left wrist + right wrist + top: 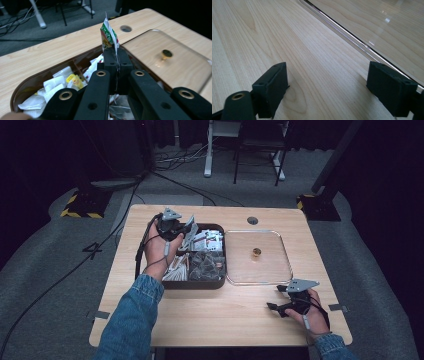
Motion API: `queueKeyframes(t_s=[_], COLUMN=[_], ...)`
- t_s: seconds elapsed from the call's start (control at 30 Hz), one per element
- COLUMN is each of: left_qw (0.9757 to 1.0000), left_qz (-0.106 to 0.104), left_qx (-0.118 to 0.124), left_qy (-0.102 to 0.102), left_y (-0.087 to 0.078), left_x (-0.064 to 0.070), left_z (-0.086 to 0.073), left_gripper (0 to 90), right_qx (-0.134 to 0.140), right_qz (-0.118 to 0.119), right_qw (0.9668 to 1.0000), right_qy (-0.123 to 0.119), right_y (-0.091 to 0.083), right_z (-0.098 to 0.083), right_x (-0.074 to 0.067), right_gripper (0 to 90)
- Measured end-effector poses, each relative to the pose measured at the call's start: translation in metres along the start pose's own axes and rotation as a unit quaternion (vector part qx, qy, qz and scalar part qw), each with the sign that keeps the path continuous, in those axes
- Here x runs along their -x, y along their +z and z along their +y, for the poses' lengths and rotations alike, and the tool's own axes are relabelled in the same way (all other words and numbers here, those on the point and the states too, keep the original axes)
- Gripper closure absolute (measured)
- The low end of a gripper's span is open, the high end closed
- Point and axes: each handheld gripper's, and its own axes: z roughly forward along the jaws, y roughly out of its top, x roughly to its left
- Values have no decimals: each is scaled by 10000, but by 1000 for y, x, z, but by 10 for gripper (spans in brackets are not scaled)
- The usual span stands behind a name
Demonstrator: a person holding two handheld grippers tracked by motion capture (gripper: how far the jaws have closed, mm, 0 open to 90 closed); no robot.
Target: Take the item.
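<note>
A dark brown divided tray (223, 270) holds several small sachets and packets. Above its far left corner, my left gripper (175, 227) is shut on a thin sachet (108, 35) printed green, red and white. The sachet stands upright, pinched between the closed pads of the left gripper (116, 53). More white and yellow sachets (60, 82) lie in the brown tray (23, 88) below it. My right gripper (278, 304) rests low over the table at the front right. In the right gripper view, the right gripper (332, 85) is open with only bare wood between its jaws.
A clear shallow tray (280, 270) lies to the right of the brown one, with a small brass-coloured knob (256, 252) at its middle. Its rim (352, 37) runs just beyond my right gripper. A cable hole (252, 220) sits near the table's far edge.
</note>
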Motion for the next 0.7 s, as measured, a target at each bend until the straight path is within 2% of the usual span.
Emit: queueKeyframes(t_s=[0.17, 0.33, 0.57, 0.63, 0.7], left_qw=[9995, 9984, 9968, 9965, 9958], left_qz=[-284, -508, -589, -586, -675], left_qx=[84, 118, 190, 248, 306], left_qy=[49, 212, 511, 546, 541], left_y=[-22, -49, -89, -98, -106], left_x=[13, 27, 47, 51, 55], left_z=[-1, -8, -28, -37, -46], left_gripper=[892, 891, 890, 891, 891], right_qx=[7, 5, 7, 3, -4], right_qz=[26, 47, 144, 156, 180], right_qw=[10000, 10000, 9998, 9998, 9997], right_qy=[-18, -21, -106, -123, -132], right_y=[0, 1, 4, 6, 7], right_z=[0, 1, 4, 6, 6], right_x=[0, 1, 5, 6, 6], right_gripper=[169, 169, 170, 170, 170])
